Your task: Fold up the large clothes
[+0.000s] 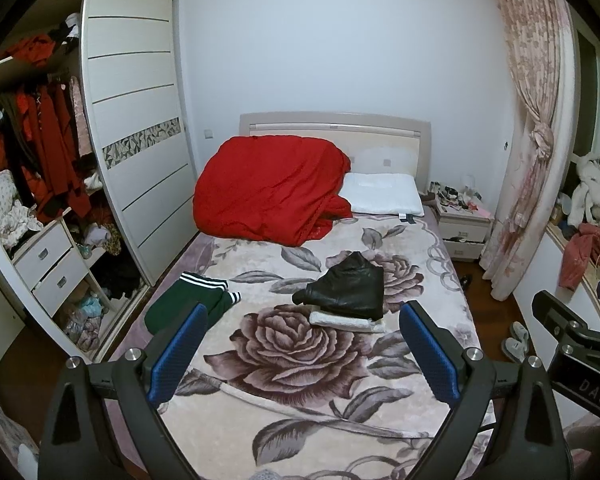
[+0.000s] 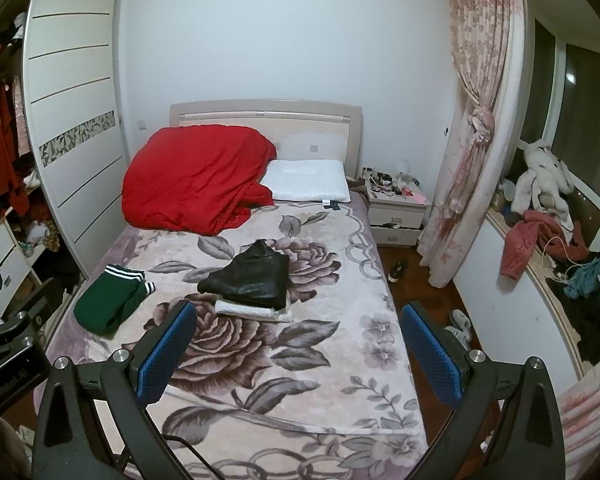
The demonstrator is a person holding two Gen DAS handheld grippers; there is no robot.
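At the far left, my open wardrobe (image 1: 40, 184) spills red clothes. On the bed (image 1: 300, 420), a green garment with white stripes (image 1: 188, 300) lies bunched near the left edge, and a black garment (image 1: 346, 290) sits folded on a white one (image 1: 346, 322) mid-bed. My left gripper (image 1: 304, 356) and right gripper (image 2: 298, 354) hover above the foot, fingers spread wide, holding nothing. I judge the green piece next: pinch its corners and spread it flat first. A red quilt (image 1: 268, 192), pillow (image 1: 384, 194), nightstand (image 1: 462, 228) and curtain (image 1: 532, 120) lie beyond.
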